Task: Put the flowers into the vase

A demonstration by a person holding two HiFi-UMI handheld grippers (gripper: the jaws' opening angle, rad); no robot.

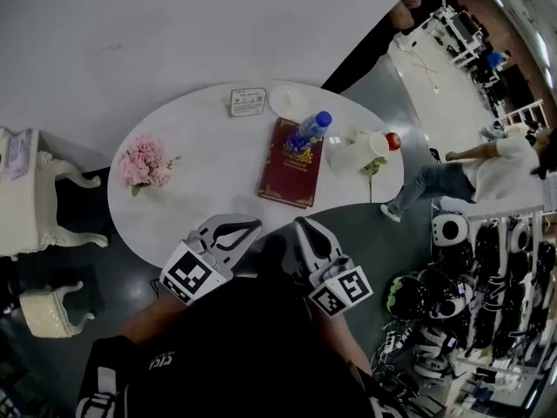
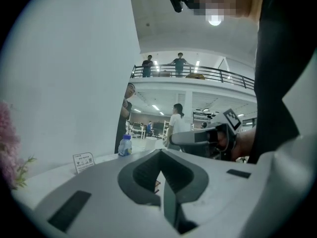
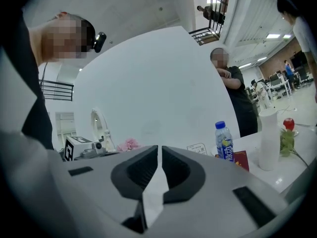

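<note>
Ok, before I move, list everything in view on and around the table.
table: one, white, centre
pink flowers: one bunch, pink, table's left
vase: one, white, table's right
red flower: one, red, beside vase
book: one, dark red, table's middle
bottle: one, clear, blue cap, on book
card: one, white, far edge
chair: one, white, left of table
helmets: several, black-and-white, lower right
left claw: one, grey, shut, empty, near edge
right claw: one, grey, shut, empty, near edge

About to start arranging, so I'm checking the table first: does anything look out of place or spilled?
Nothing is spilled. The water bottle stands on the red book rather than on the table. The red rose sits beside the white vase, not in it.
</note>
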